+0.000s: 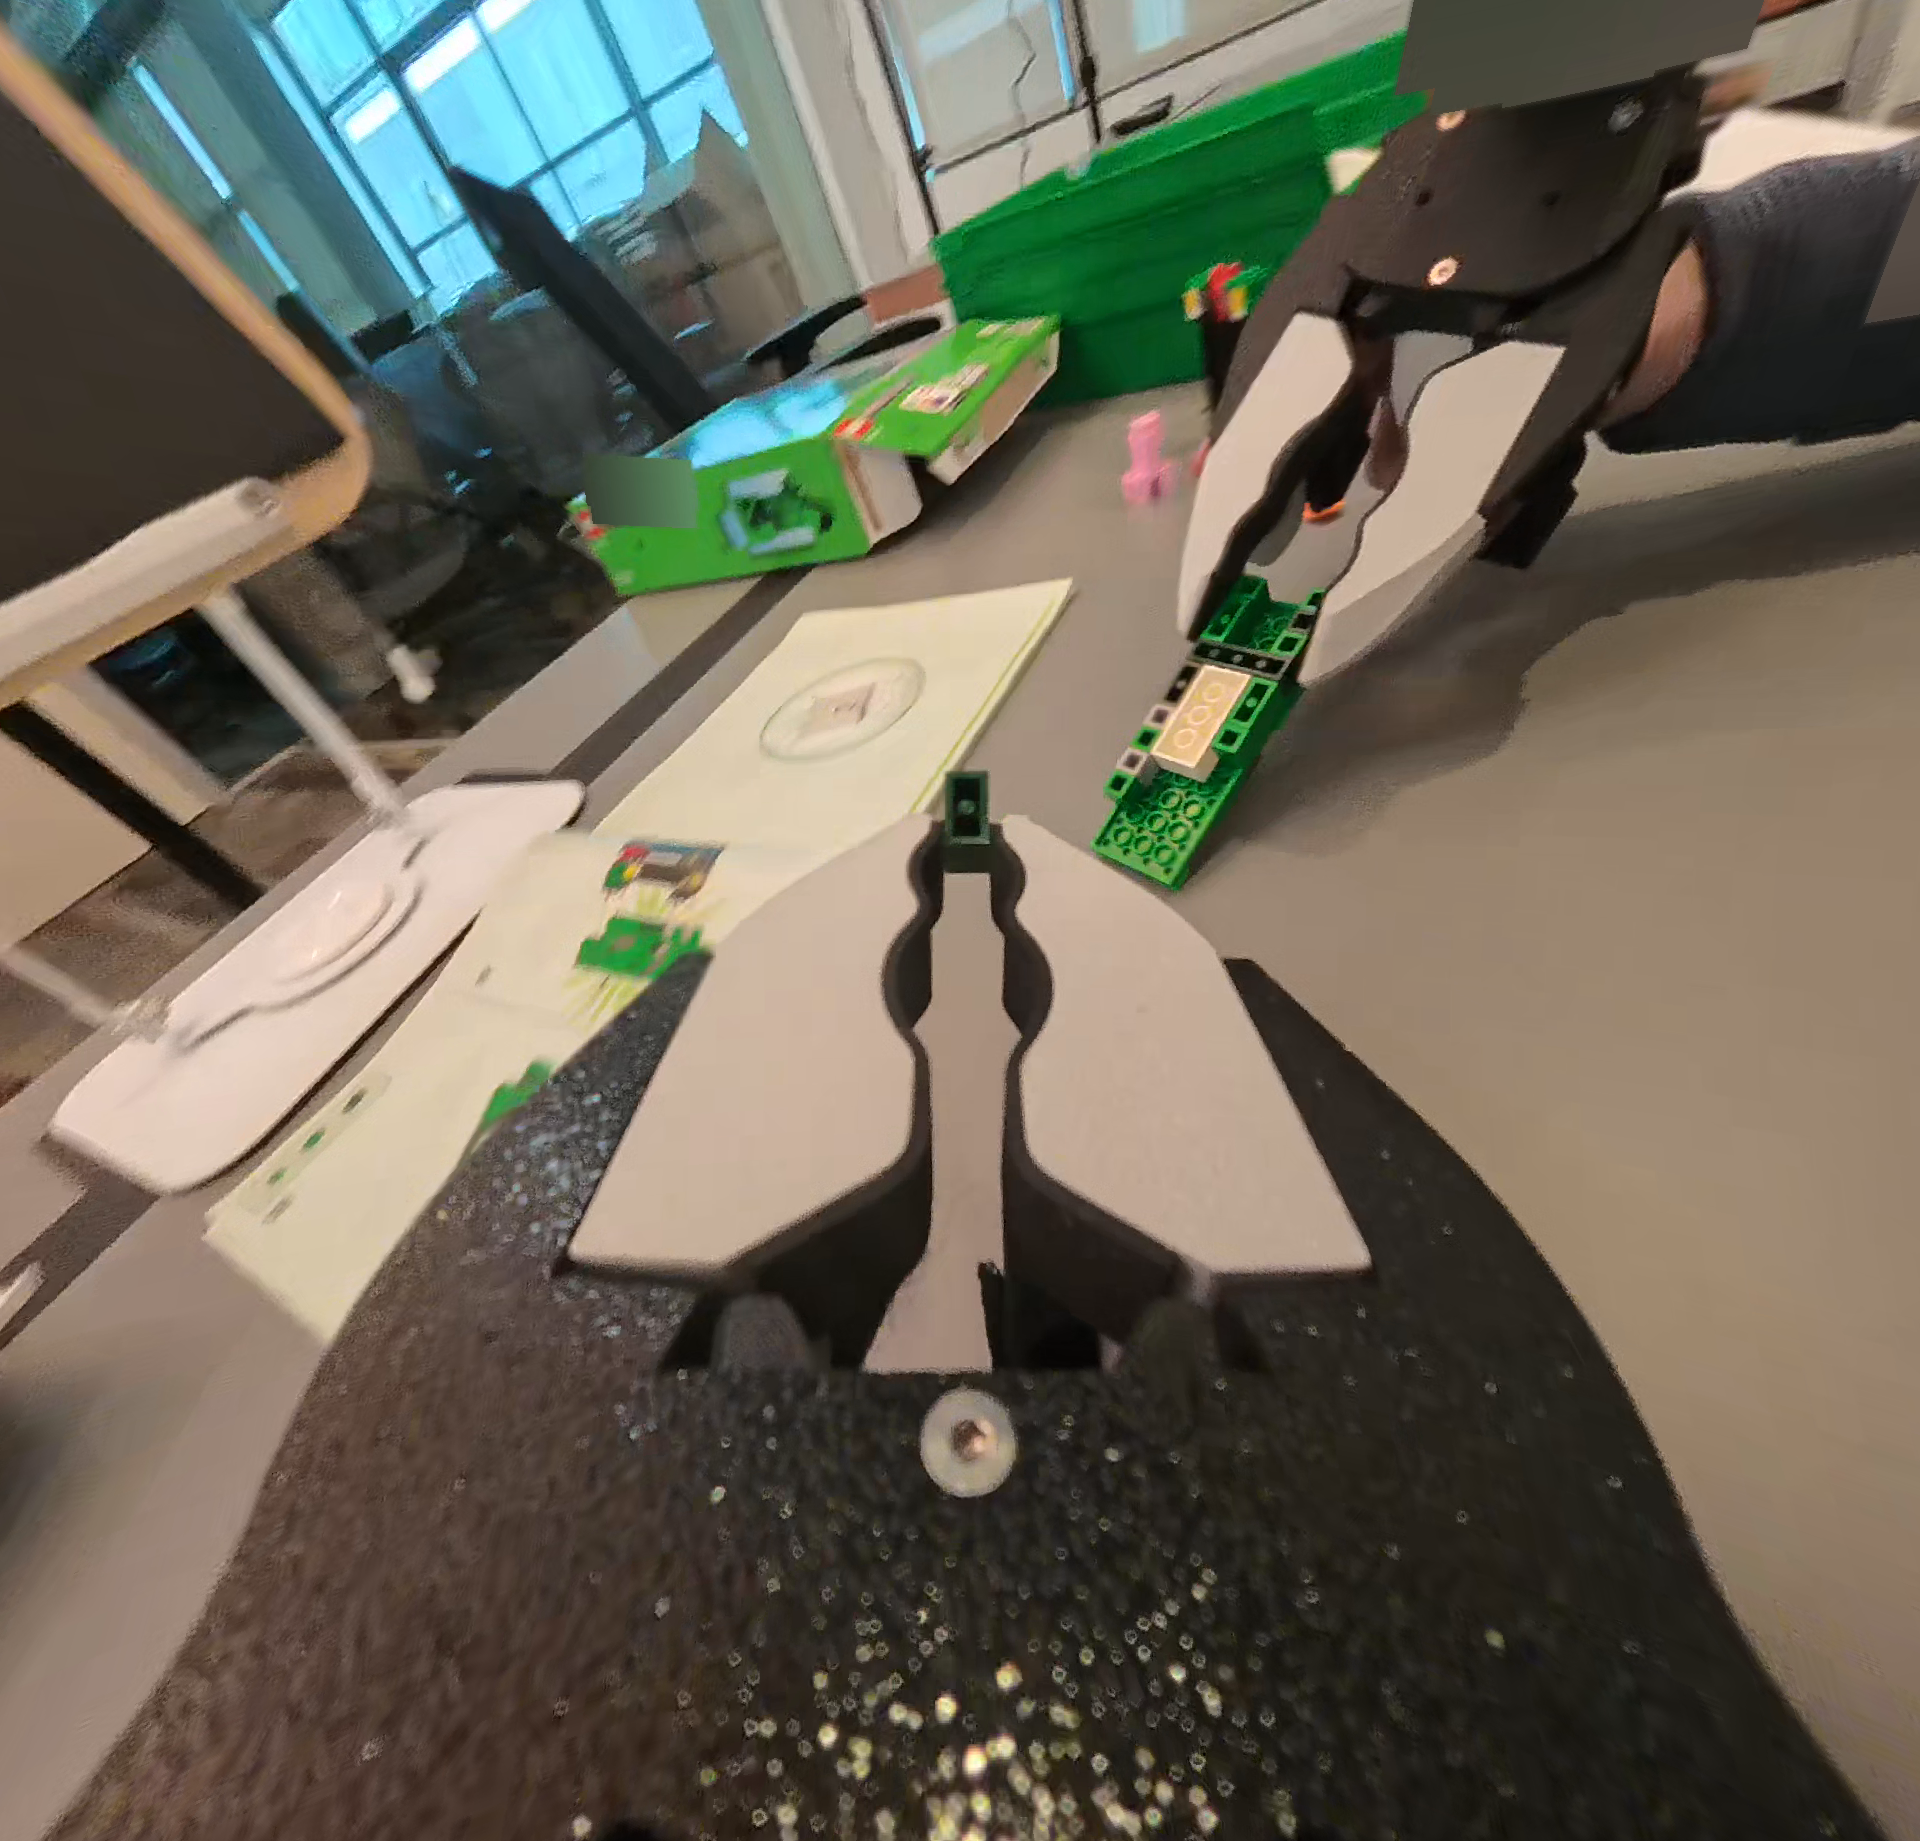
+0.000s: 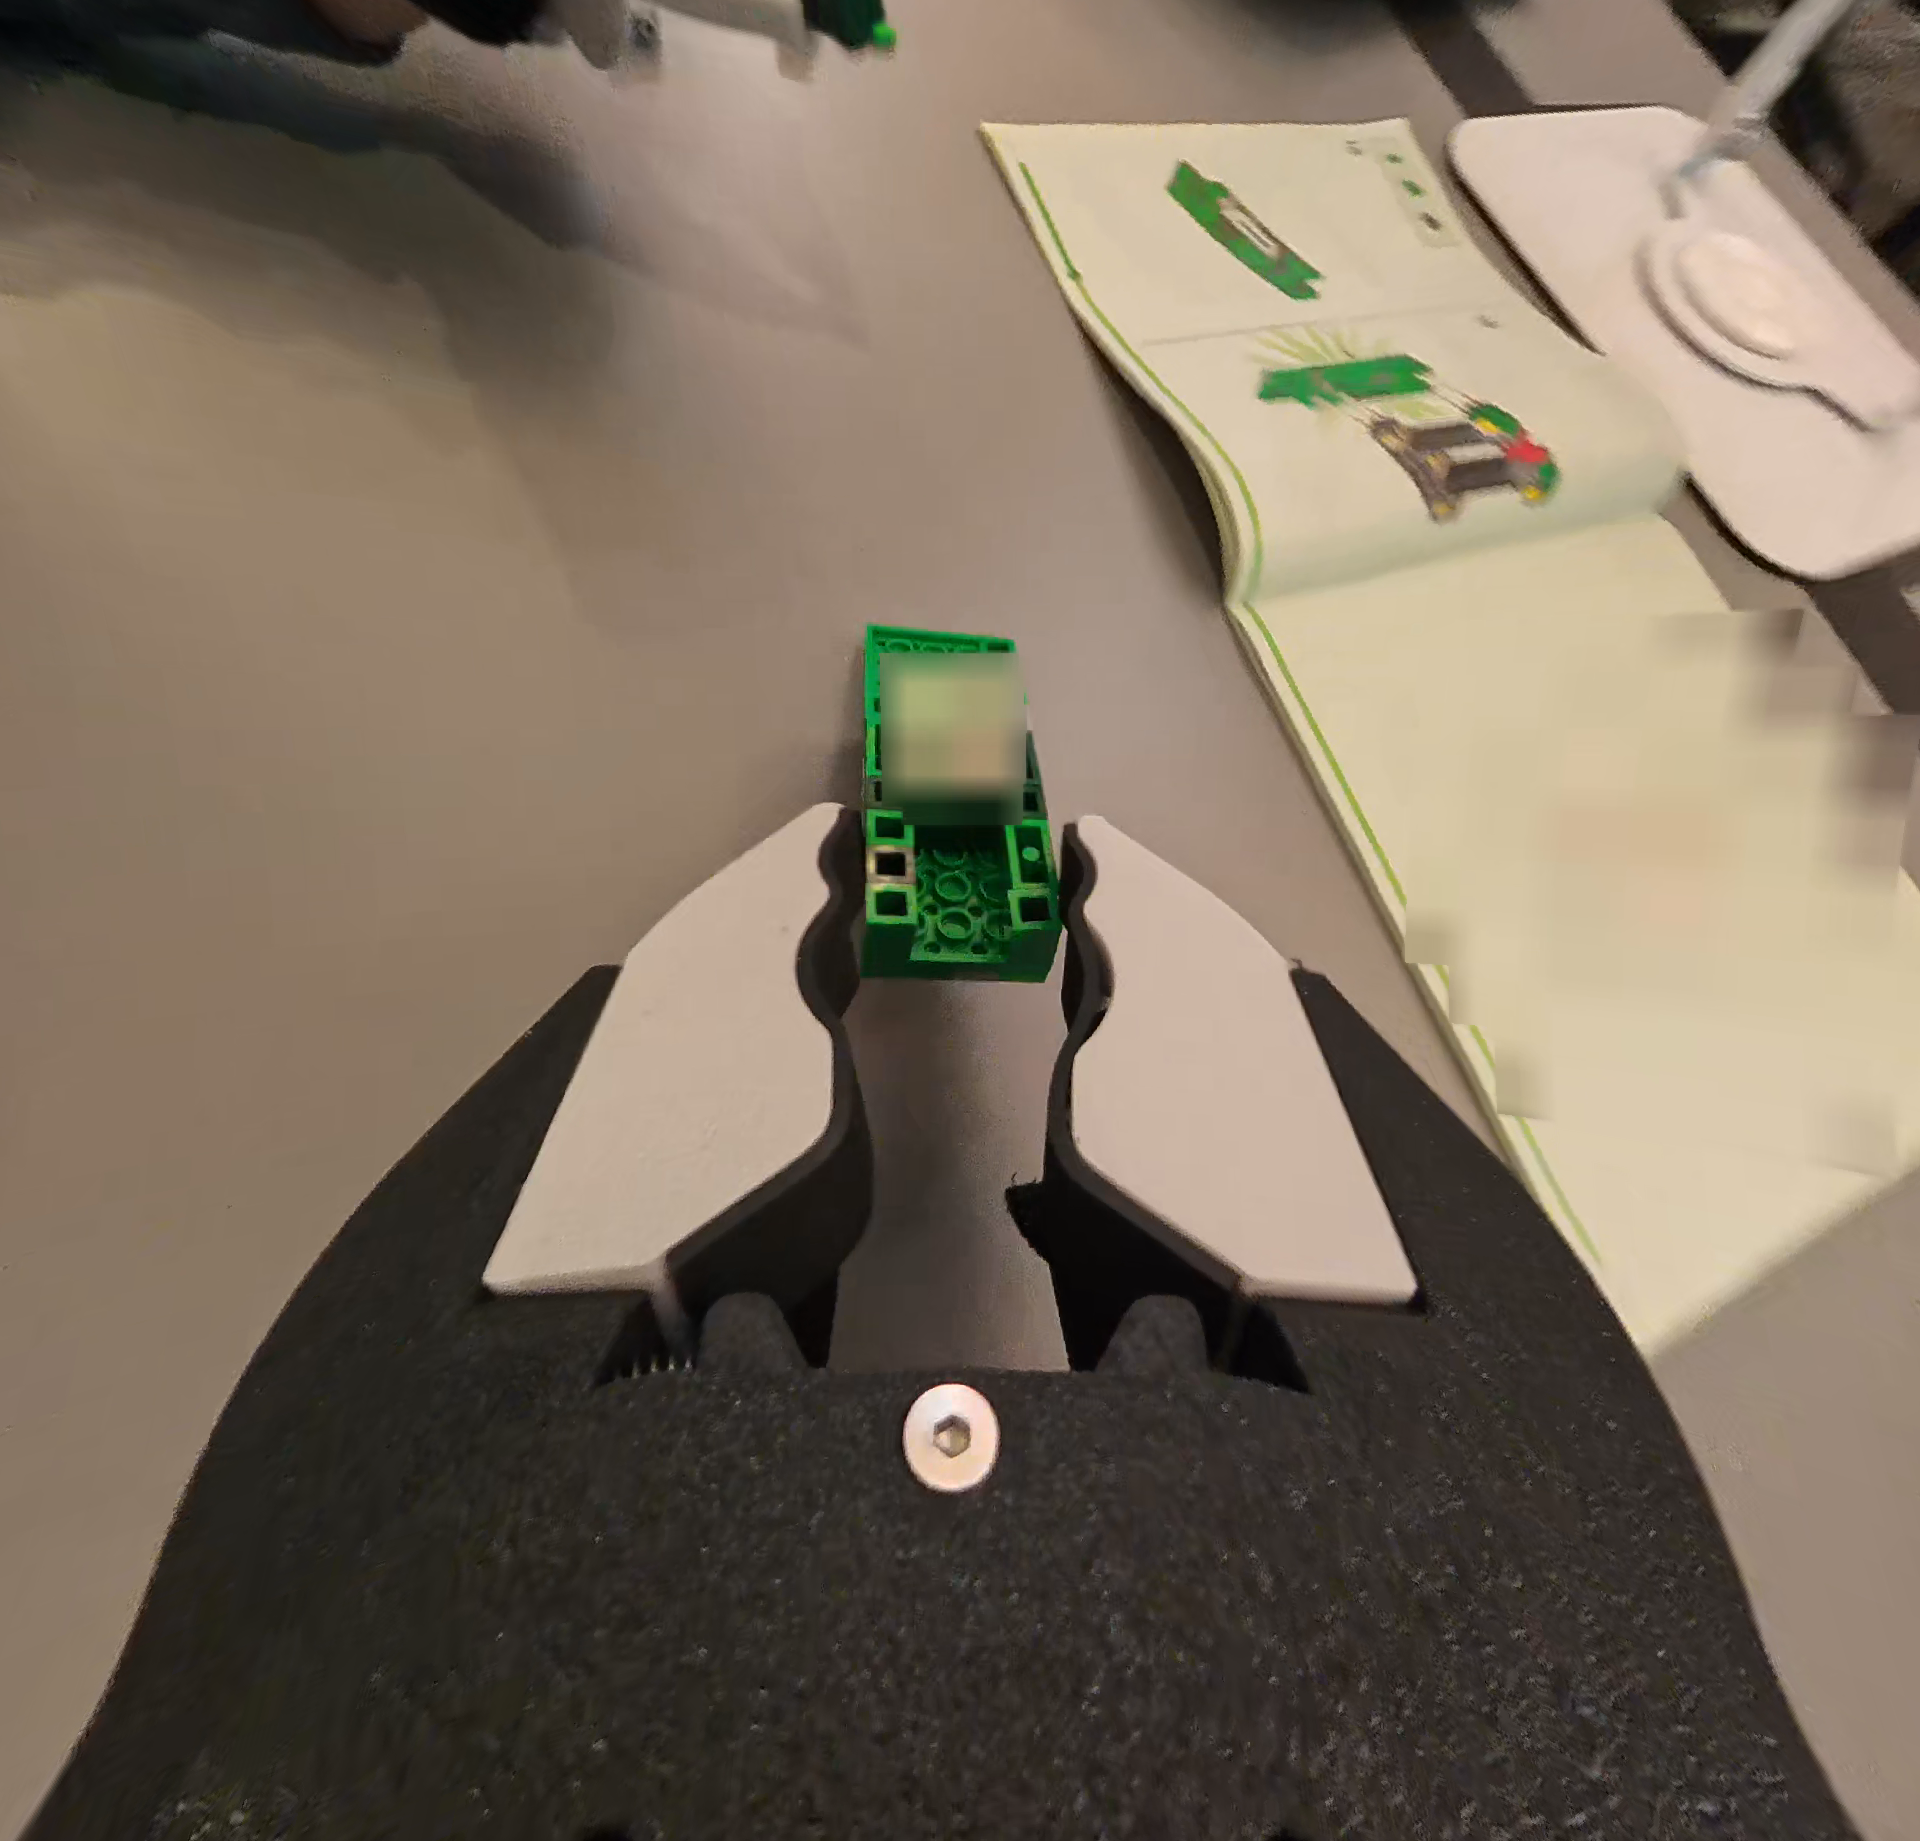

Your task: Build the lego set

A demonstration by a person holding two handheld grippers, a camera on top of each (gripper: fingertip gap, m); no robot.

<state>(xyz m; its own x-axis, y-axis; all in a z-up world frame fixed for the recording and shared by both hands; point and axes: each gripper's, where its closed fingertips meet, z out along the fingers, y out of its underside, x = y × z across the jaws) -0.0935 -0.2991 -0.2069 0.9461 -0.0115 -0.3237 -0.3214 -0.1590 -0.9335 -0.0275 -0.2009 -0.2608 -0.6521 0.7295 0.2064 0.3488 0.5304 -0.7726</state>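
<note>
Grey, smooth matte tabletop (image 2: pixel 416 648) fills an office with tall windows (image 1: pixel 468 108). At its middle lies a bright green studded plastic brick assembly (image 2: pixel 956 908), underside up. The right gripper (image 2: pixel 956 856) brackets its near end, grey fingers narrow and touching its sides. Beyond the assembly, the left gripper (image 1: pixel 971 835) pinches a small dark green brick (image 1: pixel 966 820). Beside the assembly lies an open pale paper instruction booklet (image 2: pixel 1403 648); green cardboard boxes (image 1: pixel 790 482) sit farther off.

Bright green lego assembly (image 2: pixel 961 898) with tan block, dark green brick (image 1: pixel 966 823), grey table (image 2: pixel 416 648), pale green booklet (image 2: pixel 1455 648).
</note>
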